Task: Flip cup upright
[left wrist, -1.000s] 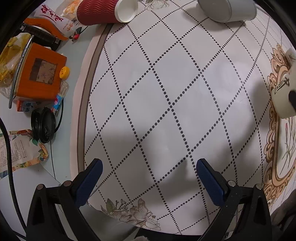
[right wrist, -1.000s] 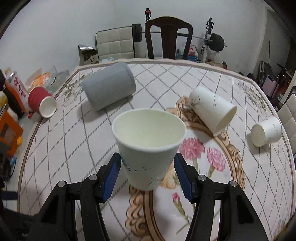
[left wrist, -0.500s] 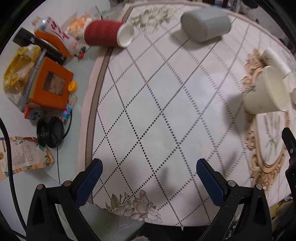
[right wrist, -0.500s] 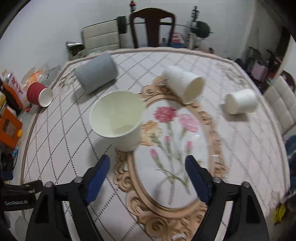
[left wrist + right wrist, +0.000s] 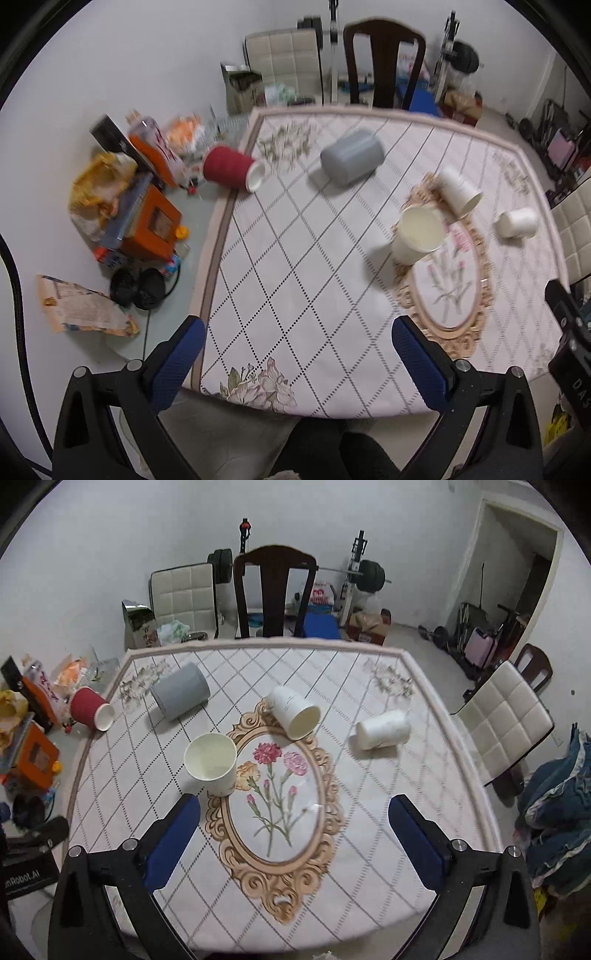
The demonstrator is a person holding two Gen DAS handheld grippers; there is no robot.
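Observation:
A white paper cup (image 5: 211,763) stands upright on the table at the left rim of the oval flower print; it also shows in the left wrist view (image 5: 417,234). Several cups lie on their sides: a grey one (image 5: 180,696) (image 5: 351,158), a red one (image 5: 90,708) (image 5: 232,168), a white one (image 5: 294,712) (image 5: 458,189) and another white one (image 5: 383,729) (image 5: 517,222). My right gripper (image 5: 295,830) is open and empty, high above the near table edge. My left gripper (image 5: 295,354) is open and empty, high above the near left corner.
The table (image 5: 369,849) wears a checked cloth. Boxes, bags and headphones (image 5: 136,290) clutter the floor at the left. A dark chair (image 5: 275,590) stands behind the table and a white chair (image 5: 502,720) at its right. Clothes (image 5: 554,812) are piled at the far right.
My right gripper opened, let go of the upright white cup and pulled back and up. My left gripper also rose and tilted back, so the whole table shows.

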